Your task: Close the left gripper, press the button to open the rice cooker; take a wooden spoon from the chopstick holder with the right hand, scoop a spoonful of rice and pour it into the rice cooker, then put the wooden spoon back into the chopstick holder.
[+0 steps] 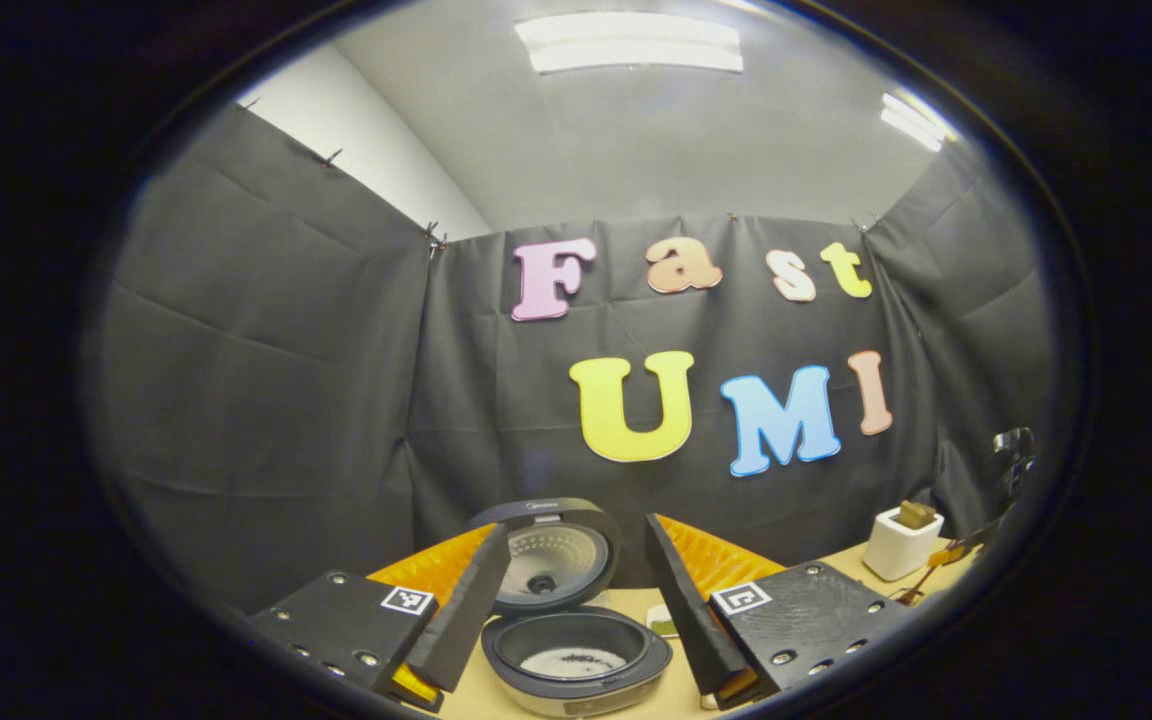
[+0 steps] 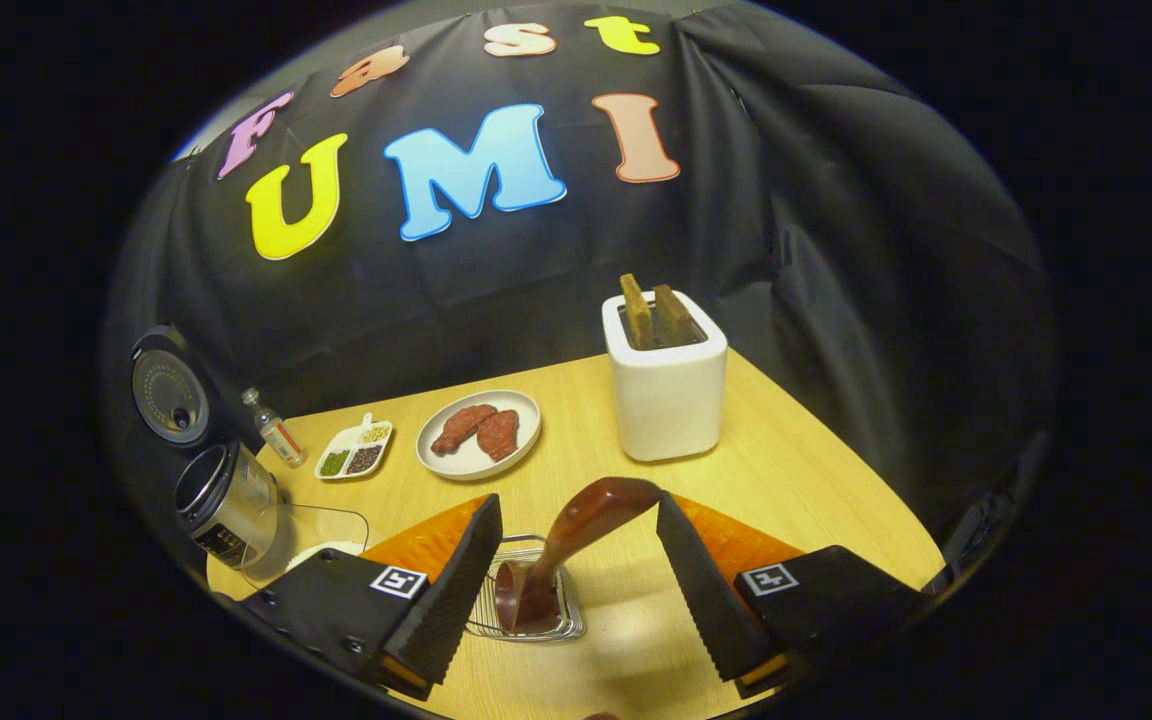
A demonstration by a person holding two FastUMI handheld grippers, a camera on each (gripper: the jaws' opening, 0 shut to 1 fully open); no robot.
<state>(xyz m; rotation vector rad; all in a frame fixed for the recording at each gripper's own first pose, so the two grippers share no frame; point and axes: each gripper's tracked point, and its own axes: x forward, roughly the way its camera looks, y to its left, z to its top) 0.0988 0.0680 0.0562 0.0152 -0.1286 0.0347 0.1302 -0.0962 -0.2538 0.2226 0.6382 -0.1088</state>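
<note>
Right tongs (image 2: 576, 580): jaws stand wide and hold nothing; I have them poised over the wire chopstick holder (image 2: 528, 605), which sits near the front edge of the desk (image 2: 816, 480).
Wooden spoon (image 2: 561, 550): stands in that holder, one end down in the wire, the other leaning up and away between my open jaws without touching either.
Handling, as I judge it: light, stiff, smooth and glossy, so likely to slip or pivot under a weak pinch.
Where to hold: I would close across the upper stretch, clear of the wire, and lift along its lean.
Left tongs (image 1: 576, 610): jaws wide, empty, above the rice cooker (image 1: 576, 655).
Rice cooker: lid (image 1: 551, 555) up, pot open, pale contents at the bottom.
Bystanders: toaster (image 2: 664, 385), plate (image 2: 479, 435).
</note>
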